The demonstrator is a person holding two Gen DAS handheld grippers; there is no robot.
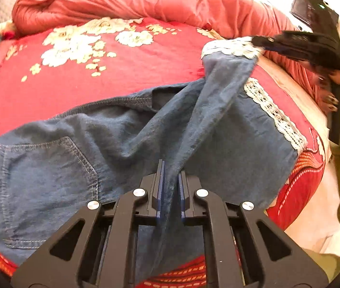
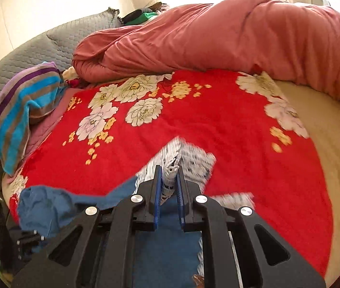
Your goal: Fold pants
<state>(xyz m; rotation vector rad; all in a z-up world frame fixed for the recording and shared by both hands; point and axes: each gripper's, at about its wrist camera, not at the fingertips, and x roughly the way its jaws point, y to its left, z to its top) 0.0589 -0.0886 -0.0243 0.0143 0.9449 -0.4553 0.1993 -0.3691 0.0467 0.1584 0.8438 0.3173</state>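
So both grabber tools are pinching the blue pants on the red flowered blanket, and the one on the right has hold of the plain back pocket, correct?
Nearly. The right gripper is not on the back pocket; its jaws are closed on the white lace hem of a leg, as the right wrist view shows. The left gripper does pinch the blue pants, which lie on the red flowered blanket.

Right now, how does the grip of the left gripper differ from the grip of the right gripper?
The left gripper pinches plain blue denim of the pants; the right gripper pinches the white lace hem. The left one's cloth lies low near the red blanket; the right one lifts its leg above it. Both are shut on the same pants.
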